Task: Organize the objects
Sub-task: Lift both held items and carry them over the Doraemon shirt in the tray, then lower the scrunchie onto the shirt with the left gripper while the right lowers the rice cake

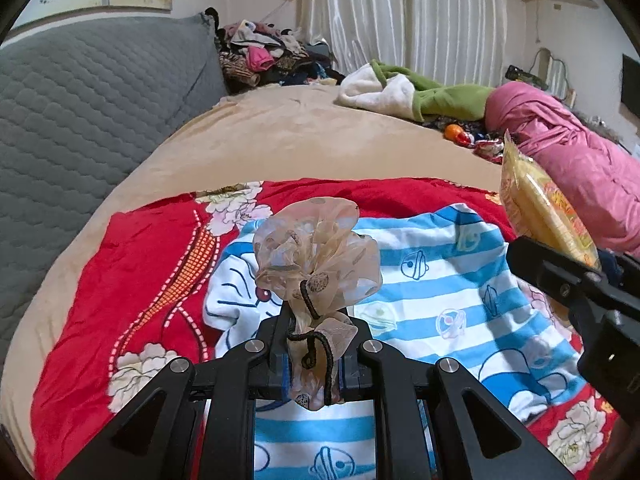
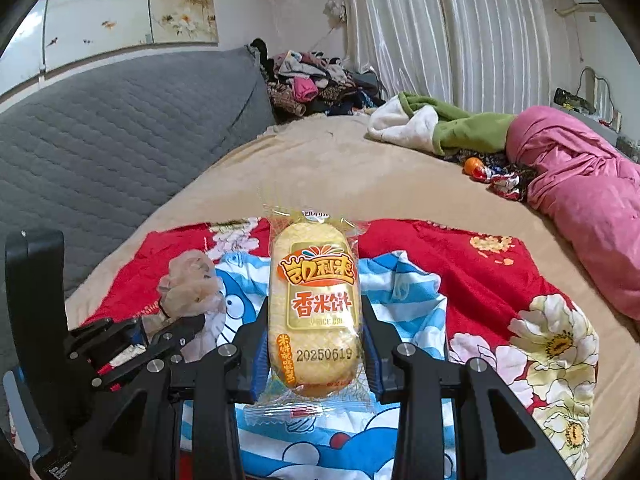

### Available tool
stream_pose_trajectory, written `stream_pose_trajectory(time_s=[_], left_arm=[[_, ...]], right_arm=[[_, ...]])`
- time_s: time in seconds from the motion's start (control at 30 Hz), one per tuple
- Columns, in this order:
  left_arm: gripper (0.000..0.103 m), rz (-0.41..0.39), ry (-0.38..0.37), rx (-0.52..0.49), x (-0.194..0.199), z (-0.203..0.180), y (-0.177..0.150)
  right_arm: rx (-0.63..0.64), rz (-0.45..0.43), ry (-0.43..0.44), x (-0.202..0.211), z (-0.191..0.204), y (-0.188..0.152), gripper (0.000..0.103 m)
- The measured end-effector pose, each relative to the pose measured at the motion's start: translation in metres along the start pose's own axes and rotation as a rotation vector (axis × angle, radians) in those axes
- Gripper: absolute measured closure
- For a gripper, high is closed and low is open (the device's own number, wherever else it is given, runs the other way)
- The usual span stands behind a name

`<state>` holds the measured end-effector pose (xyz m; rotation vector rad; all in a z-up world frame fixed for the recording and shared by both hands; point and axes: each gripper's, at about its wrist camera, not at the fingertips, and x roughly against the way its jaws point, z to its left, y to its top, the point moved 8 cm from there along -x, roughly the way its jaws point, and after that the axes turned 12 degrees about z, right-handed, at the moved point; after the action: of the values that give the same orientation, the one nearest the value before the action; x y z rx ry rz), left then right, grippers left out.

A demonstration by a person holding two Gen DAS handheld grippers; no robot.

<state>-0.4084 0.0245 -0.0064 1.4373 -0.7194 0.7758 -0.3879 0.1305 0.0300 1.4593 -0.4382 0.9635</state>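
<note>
Left gripper (image 1: 314, 354) clenched on a sheer beige drawstring pouch (image 1: 316, 248); jaws pinch the gathered neck, black cord (image 1: 314, 344) looped between the pads, ruffled top fanning upward toward 12 o'clock. Pouch held off the bedding, above a blue-and-white striped cartoon cloth (image 1: 440, 280). Right gripper (image 2: 314, 344) grasping a rice cracker packet (image 2: 314, 304), upright, long axis running 6 to 12 o'clock, both blue-padded fingers (image 2: 260, 360) pressed against its sides; printed date code near the lower end. Packet also held clear of the bedding, over the same striped cloth (image 2: 404, 292). In the right wrist view the left gripper (image 2: 160, 332) sits at 9 o'clock with the pouch (image 2: 192, 284) sticking out of it; in the left wrist view the right gripper's body (image 1: 580, 292) enters at 3 o'clock, packet (image 1: 540, 208) tilted above it. The two held items near each other, not touching. Striped cloth lies on a red floral blanket (image 1: 120, 280), which is spread over a tan bedsheet (image 1: 300, 140). Outward: grey quilted headboard (image 1: 80, 100) at 9 to 10 o'clock, heap of mixed clothes (image 1: 264, 52) at 12, green-and-white fleece garment (image 1: 420, 92) at 1, pink quilt (image 1: 568, 152) at 2 to 3, pale curtains (image 1: 400, 20) behind.
</note>
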Motion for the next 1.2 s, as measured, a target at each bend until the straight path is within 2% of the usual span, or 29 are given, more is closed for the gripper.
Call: stream_pose_trajectory(time_s=[0.4,0.63,0.73,1.2], left_arm=[[0.087,0.026,-0.008,0.008,-0.040,-0.006,-0.001],[0.087,0.112,-0.030,0.029,-0.076,-0.002,-0.002],[0.087,0.137,-0.027,0.029,-0.087,-0.002,-0.005],[0.082,0.195,-0.022,0.023,-0.113,-0.004,-0.014]], right_arm=[[-0.017,0.141,-0.021,-0.068,-0.016,-0.019,0.065],[0.000,0.223,-0.086,-0.105,-0.023,-0.027,0.065],[0.004,0.266,-0.081,-0.120,-0.024,-0.031,0.065],[0.026,0.320,-0.095,-0.142,-0.020,-0.042,0.065]])
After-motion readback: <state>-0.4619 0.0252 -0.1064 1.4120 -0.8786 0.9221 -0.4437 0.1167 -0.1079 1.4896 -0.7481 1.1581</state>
